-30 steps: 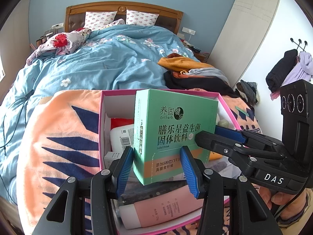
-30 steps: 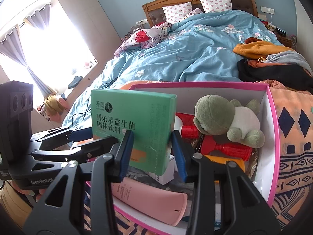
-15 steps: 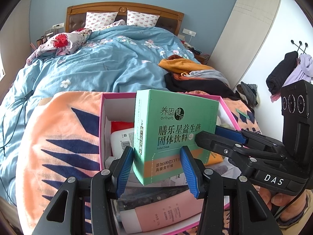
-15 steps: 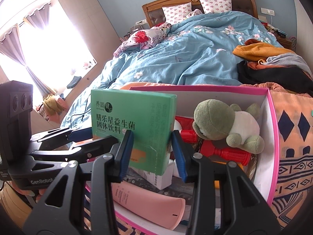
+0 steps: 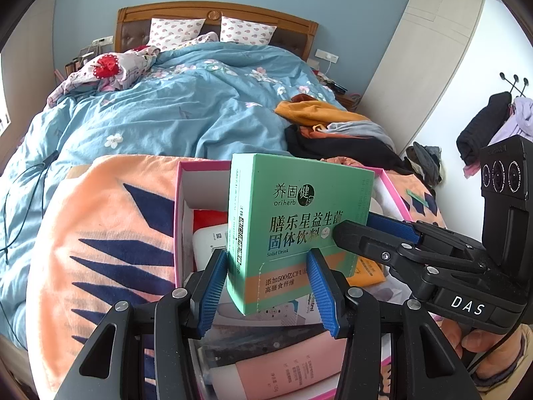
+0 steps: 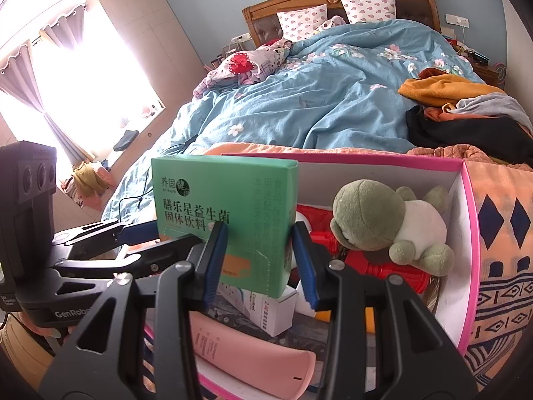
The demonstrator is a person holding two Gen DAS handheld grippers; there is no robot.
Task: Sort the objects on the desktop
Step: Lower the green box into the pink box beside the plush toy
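Two tongs on one green box, both clenched on it. Left tongs gripping the lower left corner, one blue pad against the narrow side edge, the other pressed on the printed front face. Right tongs gripping the opposite end, pads closed on either side of the box's thickness. In the left wrist view, the right tongs coming in from the right, with one finger in front of the green face and one behind it. Below them, part of a hand on the handle.

Green box upright, print facing the left camera, held just above the contents of a pink-rimmed carton. No clear contact with anything beneath.

Inside the carton: a green and white plush toy lying against the right wall, on top of a red object. Nearer the cameras, a pink tube lying flat along the front wall. Between them, a small white packet, directly under the green box.

Carton resting on an orange blanket with dark blue shapes, spread over the foot of a bed with a blue flowered duvet. Heap of clothes on the duvet, beyond the carton to the right.
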